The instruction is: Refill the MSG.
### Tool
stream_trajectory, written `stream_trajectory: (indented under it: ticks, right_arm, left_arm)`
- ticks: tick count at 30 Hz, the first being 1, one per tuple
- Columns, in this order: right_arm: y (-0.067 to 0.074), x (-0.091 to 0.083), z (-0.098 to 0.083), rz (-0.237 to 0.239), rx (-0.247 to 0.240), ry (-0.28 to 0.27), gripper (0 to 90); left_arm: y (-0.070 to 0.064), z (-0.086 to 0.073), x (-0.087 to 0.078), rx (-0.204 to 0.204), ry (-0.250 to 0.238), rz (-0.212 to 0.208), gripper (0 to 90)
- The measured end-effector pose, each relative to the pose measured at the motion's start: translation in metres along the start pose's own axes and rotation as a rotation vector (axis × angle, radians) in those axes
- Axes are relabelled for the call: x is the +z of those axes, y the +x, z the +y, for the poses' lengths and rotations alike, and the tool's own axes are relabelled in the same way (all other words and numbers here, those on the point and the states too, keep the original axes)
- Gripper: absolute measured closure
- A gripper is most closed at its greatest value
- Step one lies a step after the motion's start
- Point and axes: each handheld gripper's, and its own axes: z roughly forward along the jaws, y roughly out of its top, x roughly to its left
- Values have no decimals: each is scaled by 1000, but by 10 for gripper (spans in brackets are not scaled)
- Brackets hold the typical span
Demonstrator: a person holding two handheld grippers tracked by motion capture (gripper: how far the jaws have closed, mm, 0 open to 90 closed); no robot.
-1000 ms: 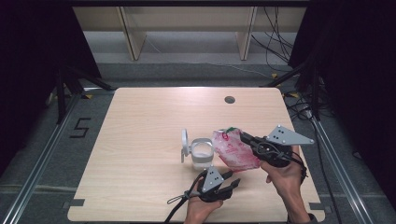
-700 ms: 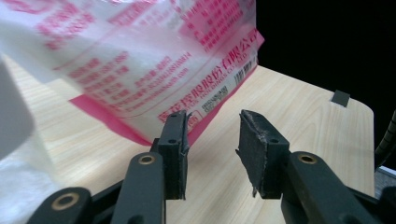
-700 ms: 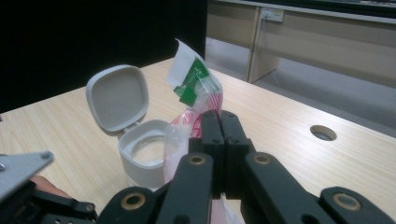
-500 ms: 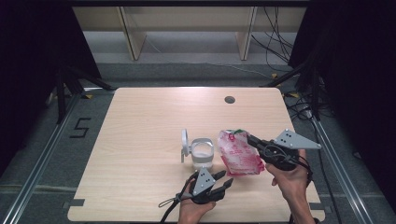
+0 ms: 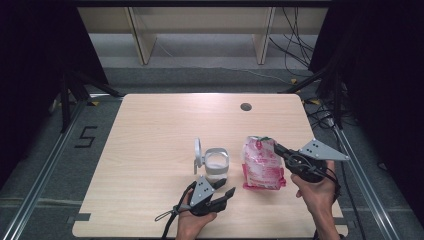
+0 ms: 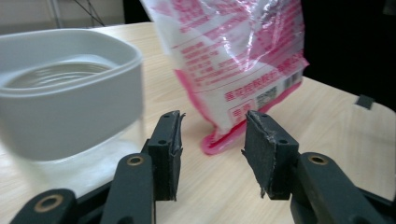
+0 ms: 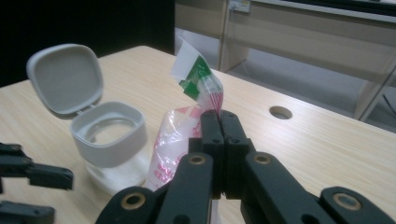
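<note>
A pink-and-white plastic bag stands upright on the table. My right gripper is shut on its upper edge; in the right gripper view the jaws pinch the film just below the bag's green-and-white top corner. Left of the bag stands a clear jar with a grey rim, its hinged lid flipped open. My left gripper lies low on the table in front of the jar. Its jaws have just been opening, stand apart with nothing between them, and point at the bag's bottom edge.
A round cable hole sits in the tabletop near the far edge. The bare wooden table stretches to the left and behind the jar. Shelving and cables lie beyond the table.
The bag has swung from leaning over the jar to standing upright to its right, carried by the right gripper. The left gripper has slid a little to the left along the front.
</note>
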Motion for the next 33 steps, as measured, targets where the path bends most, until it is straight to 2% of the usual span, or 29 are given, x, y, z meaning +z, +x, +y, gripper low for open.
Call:
stream_trajectory:
  ticks: [1,2,3,5,6,7,8,9,10,11,12,13,14,15,16,17,18,20,21,22,25,26,28,29,30,31,32,33]
  right_arm:
    - [-3,1,-1,1,-22,0,900]
    - [-4,1,-1,-9,-23,11,900]
    - [-4,1,-3,-32,-28,12,900]
    - [-8,2,-6,-38,-12,25,900]
    - [-8,2,-7,-45,-2,35,900]
    - [-12,3,-9,-41,-22,34,900]
    - [-12,3,-11,-56,8,42,900]
    - [-17,4,-12,-53,-11,42,900]
    - [-19,5,-14,-58,-2,46,900]
    - [-20,5,-16,-61,-2,47,900]
    - [-20,5,-17,-77,21,54,900]
    - [-23,5,-18,-77,13,63,900]
    - [-24,5,-20,-83,27,69,900]
    - [-25,5,-21,-82,34,74,900]
    - [-29,6,-22,-90,7,67,900]
    - [-30,7,-24,-90,15,71,900]
    - [-32,8,-25,-99,1,67,900]
    - [-31,8,-27,-104,30,89,900]
    - [-32,9,-29,-107,30,83,900]
    - [-35,10,-29,-115,-1,89,900]
    - [-36,11,-33,-117,32,106,900]
    - [-39,12,-34,-127,0,107,900]
    - [-41,13,-36,-130,2,114,900]
    - [-42,13,-38,-131,15,120,900]
    - [-42,14,-39,-134,28,126,900]
    - [-43,15,-41,-133,32,128,900]
    - [-43,14,-41,-140,55,141,900]
    - [-44,15,-43,-141,48,138,900]
  left_arm:
    - [0,0,-2,-20,7,5,561]
    - [2,-1,-3,-17,-6,5,561]
    - [4,0,-6,-11,3,16,561]
    - [7,-1,-8,-29,-13,18,562]
    - [8,0,-11,-36,-5,31,562]
    - [10,0,-13,-18,-10,28,562]
    - [12,1,-14,-18,-15,26,562]
    - [12,1,-16,-21,-13,40,562]
    - [13,2,-18,-14,-13,39,562]
    - [14,2,-19,-20,-19,41,562]
    - [13,1,-19,-41,-26,43,562]
    - [14,2,-21,-33,-17,50,561]
    - [16,3,-21,-18,-20,45,560]
    - [16,2,-21,-24,-25,44,558]
    - [17,2,-22,-20,-23,43,556]
    - [18,2,-22,-30,-15,46,553]
    - [19,2,-23,-28,-17,49,547]
    - [20,1,-23,-35,-21,43,547]
    - [20,1,-24,-57,-13,51,546]
    - [22,1,-24,-33,-9,49,542]
    - [23,0,-25,-31,-9,43,536]
    - [23,0,-27,-25,2,51,535]
    - [22,0,-28,-51,5,57,530]
    - [24,0,-29,-24,7,55,526]
    - [25,0,-29,-21,5,55,526]
    - [24,-1,-29,-46,1,55,525]
    - [24,-1,-30,-48,9,66,522]
    - [24,-1,-31,-54,9,71,517]
